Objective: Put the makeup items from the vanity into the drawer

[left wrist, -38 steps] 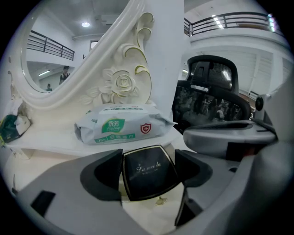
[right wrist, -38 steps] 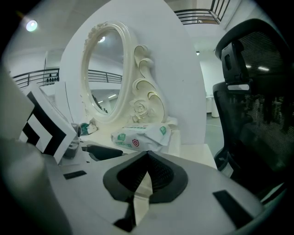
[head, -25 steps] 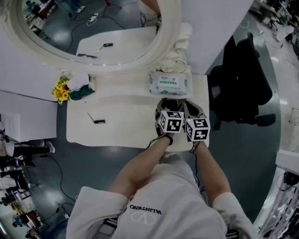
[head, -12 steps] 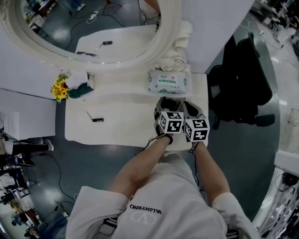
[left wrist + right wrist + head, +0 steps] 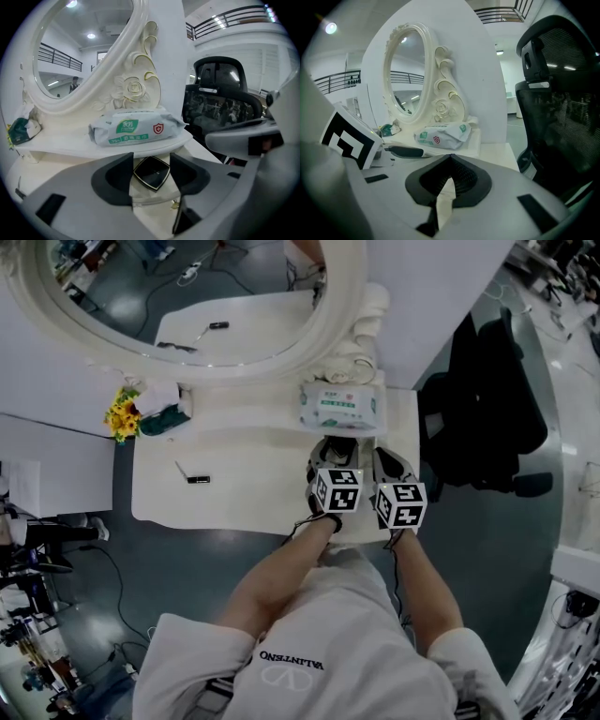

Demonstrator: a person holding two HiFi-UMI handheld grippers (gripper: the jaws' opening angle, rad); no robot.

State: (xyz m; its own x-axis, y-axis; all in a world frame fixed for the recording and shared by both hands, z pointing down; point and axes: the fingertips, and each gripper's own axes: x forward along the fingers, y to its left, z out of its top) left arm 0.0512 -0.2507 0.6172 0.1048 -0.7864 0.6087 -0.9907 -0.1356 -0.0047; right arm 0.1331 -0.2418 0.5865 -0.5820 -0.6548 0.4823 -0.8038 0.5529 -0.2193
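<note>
So the left tool [image 5: 151, 159] is closed down to a medium gap on a black square compact [image 5: 151, 172] with a thin gold edge, low in the middle of the left gripper view. The compact is gripped corner to corner, and its two side corners look to be touching the pads. It's square, so no real long axis can be picked out. It's turned like a diamond, with one diagonal running straight across between the jaws. The far corner is pointed up-frame at the wipes pack [image 5: 133, 126].

That pack is laid on a raised shelf just beyond the compact, under the carved mirror frame [image 5: 136, 70].

The right tool [image 5: 450, 157] is pinched fully together at the tips, and nothing is caught in it.

In the head view both tools are seen side by side at the right part of the tabletop [image 5: 244, 493], a bit below the pack. Over at the left of the tabletop a small black tube [image 5: 198, 481] is left lying, long axis roughly left-right in the frame. Yellow flowers [image 5: 122, 416] are parked at the far left edge.
</note>
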